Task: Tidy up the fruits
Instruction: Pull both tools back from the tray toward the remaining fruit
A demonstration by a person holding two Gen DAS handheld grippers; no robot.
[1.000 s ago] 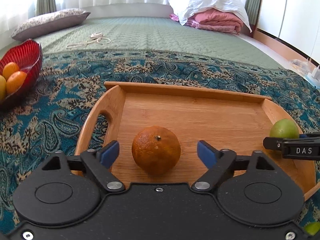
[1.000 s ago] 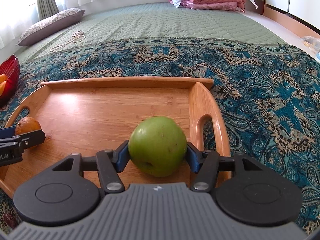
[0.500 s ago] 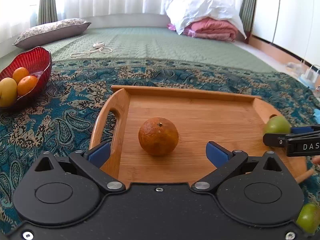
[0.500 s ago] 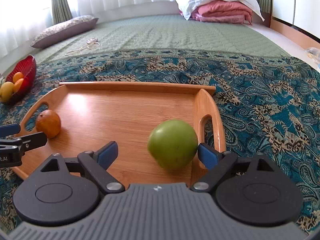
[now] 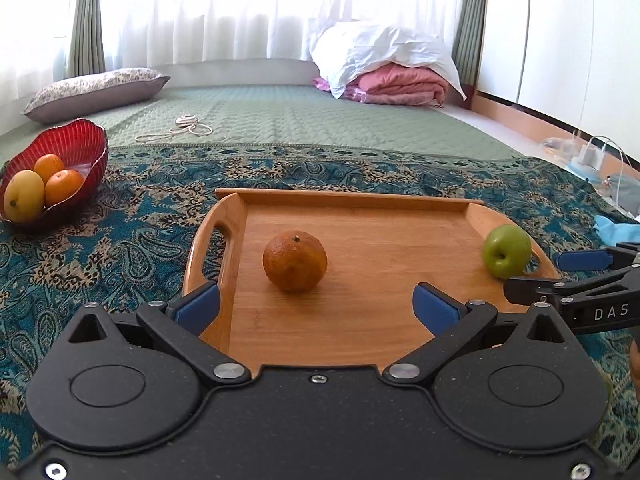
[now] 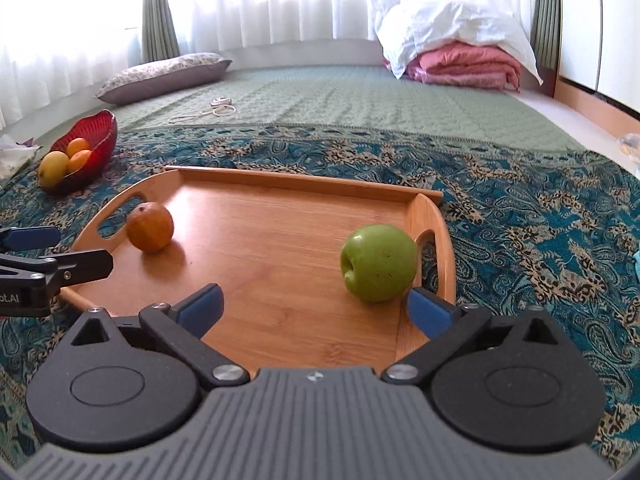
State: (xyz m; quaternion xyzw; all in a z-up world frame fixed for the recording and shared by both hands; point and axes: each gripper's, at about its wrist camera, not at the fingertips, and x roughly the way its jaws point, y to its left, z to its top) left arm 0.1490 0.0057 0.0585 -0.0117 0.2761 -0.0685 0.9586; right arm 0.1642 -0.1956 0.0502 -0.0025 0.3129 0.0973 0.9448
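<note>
Two fruits sit on the wooden tray: an orange near its left handle, a green apple by the right one. Both look firm, round and smooth, so I'd guess they roll easily; best pinched across the widest middle. The left gripper stands wide open with nothing between its jaws, while the right gripper is just finishing opening, its pads clear of the apple. More fruit waits in the red bowl on the patterned blanket.

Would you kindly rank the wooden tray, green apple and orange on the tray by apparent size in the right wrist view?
1. Wooden tray
2. Green apple, though it sits nearer the camera
3. Orange, farther away, so true ranking against the apple is unsure
</note>
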